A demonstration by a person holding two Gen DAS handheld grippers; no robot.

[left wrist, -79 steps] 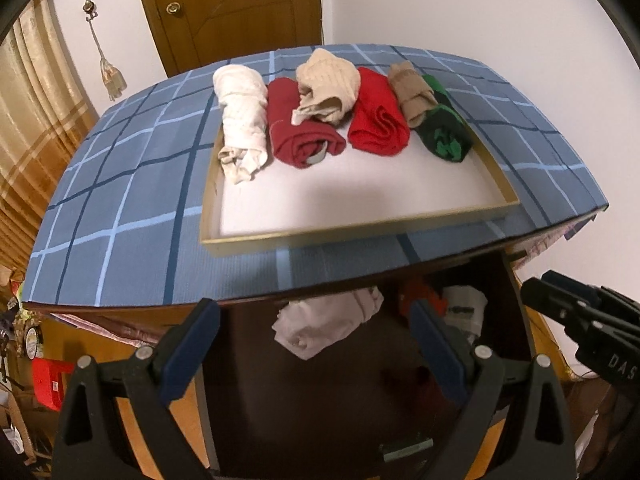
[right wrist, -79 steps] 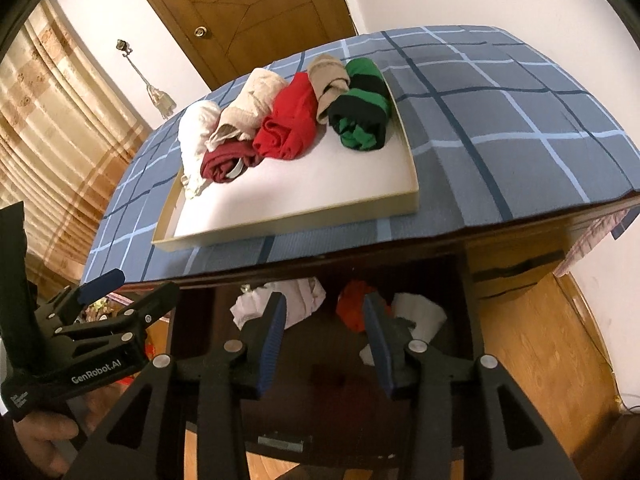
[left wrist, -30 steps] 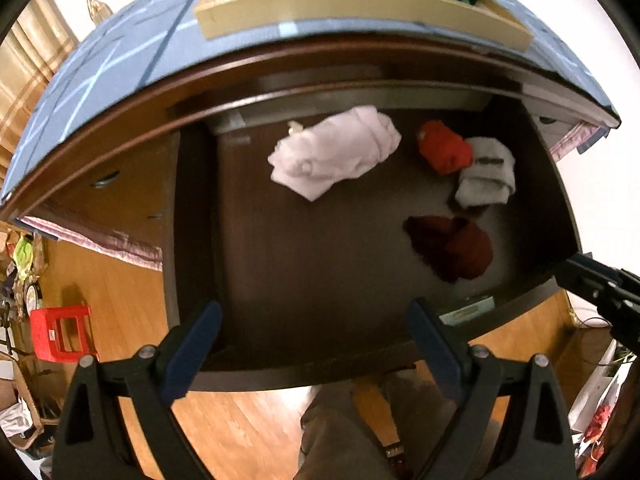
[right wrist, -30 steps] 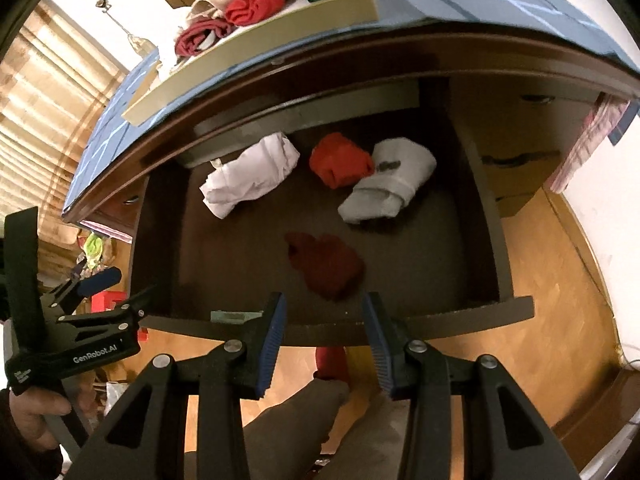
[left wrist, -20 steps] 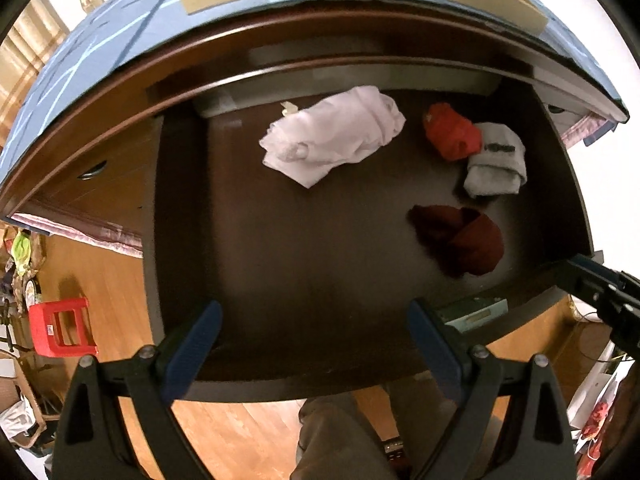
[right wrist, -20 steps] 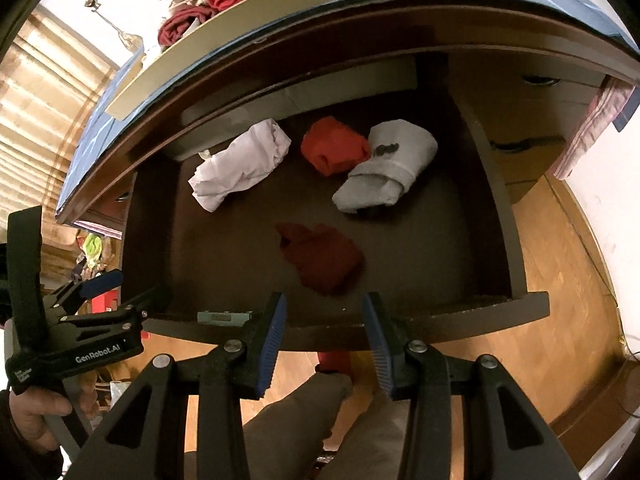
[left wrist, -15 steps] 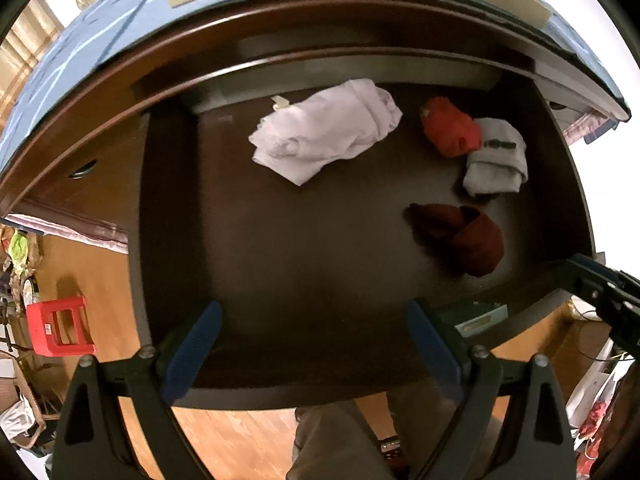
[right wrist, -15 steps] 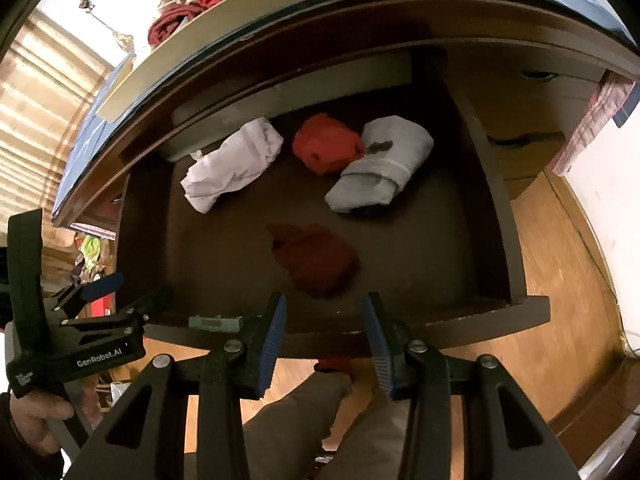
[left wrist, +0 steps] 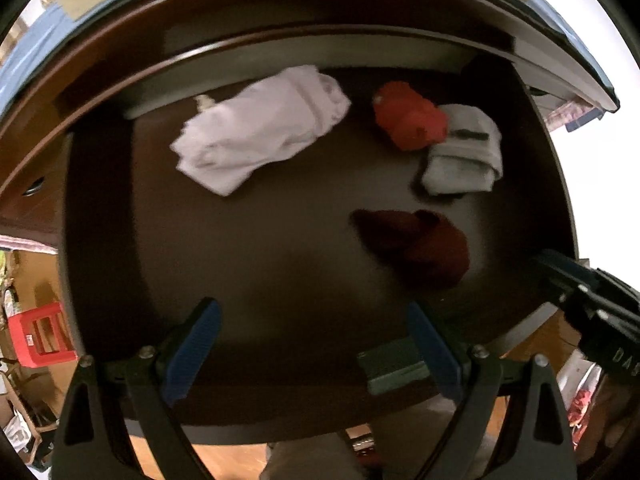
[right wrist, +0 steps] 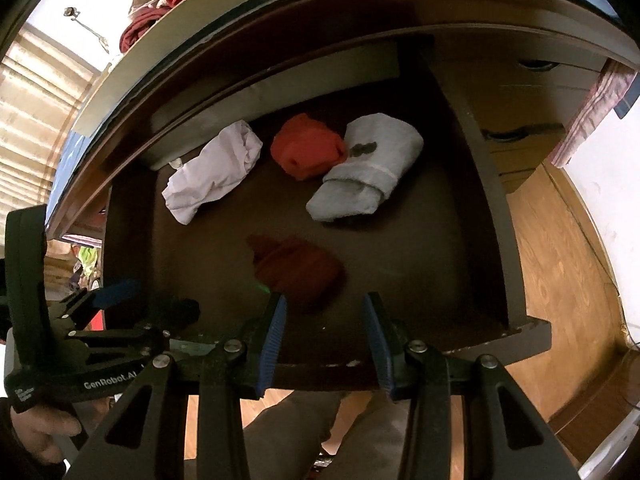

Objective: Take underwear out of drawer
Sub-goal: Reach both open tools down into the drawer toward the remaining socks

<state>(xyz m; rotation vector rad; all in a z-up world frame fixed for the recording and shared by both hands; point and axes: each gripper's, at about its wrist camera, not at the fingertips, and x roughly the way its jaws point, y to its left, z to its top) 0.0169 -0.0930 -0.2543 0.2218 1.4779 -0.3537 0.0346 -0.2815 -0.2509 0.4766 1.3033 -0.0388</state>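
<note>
Inside the open drawer (right wrist: 496,216), four rolled underwear pieces lie loose, the dark red roll (right wrist: 298,268) at twelve o'clock of the right tool (right wrist: 324,328), narrowly parted and empty, the left tool (left wrist: 312,340) wide and empty.

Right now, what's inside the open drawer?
Four bundles in the drawer: white roll, orange-red bundle, grey roll touching it, dark red bundle nearest the front. The back, under the desktop, is hidden.

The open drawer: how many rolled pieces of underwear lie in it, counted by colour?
White cotton roll: 1
Bright red roll: 1
Grey roll with a dark label: 1
Dark maroon roll: 1
Total in the dark wooden drawer: 4
</note>
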